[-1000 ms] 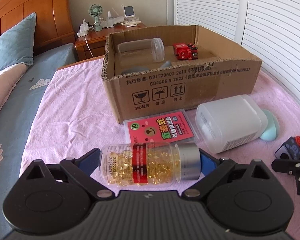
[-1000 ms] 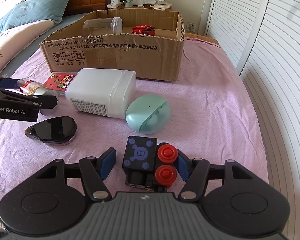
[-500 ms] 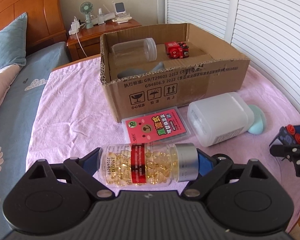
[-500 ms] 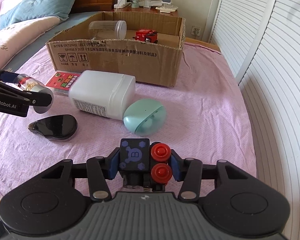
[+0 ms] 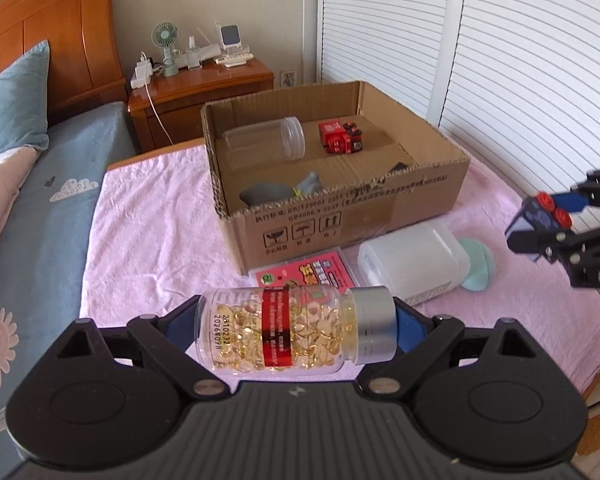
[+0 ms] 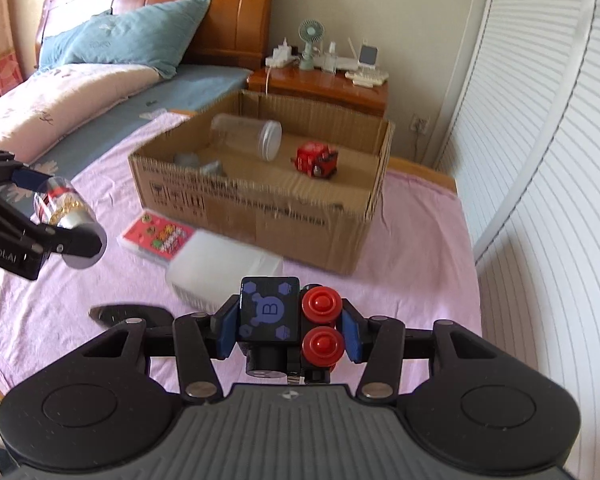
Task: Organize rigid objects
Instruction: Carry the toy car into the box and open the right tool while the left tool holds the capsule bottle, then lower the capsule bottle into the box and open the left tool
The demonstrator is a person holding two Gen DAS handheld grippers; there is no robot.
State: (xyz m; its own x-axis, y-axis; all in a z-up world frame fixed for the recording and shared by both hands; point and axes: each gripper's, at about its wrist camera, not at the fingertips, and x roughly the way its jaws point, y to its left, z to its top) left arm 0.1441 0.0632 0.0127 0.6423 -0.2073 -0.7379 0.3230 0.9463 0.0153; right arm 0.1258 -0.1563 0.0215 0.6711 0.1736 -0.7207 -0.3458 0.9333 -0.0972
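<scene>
My left gripper [image 5: 296,330] is shut on a clear bottle of yellow capsules [image 5: 284,330] with a silver cap, held sideways above the pink cloth. My right gripper [image 6: 288,330] is shut on a dark blue toy block with red wheels [image 6: 290,322], lifted above the bed. The open cardboard box [image 5: 340,208] stands ahead; it holds a clear jar [image 5: 266,144], a red toy block [image 5: 340,138] and a grey object [image 5: 268,194]. In the right wrist view the box [image 6: 260,220] lies ahead and the left gripper [image 6: 66,220] with the bottle is at the left.
On the pink cloth in front of the box lie a red card pack [image 5: 304,276], a white plastic container [image 5: 414,266] and a mint green case [image 5: 478,266]. A black object [image 6: 130,314] lies near the right gripper. A wooden nightstand [image 5: 204,92] stands behind the box; white shutters line the right.
Both grippers have risen from the bed with their objects. The right gripper closed on the blue toy block and lifted it. The box's inside now shows more from above.
</scene>
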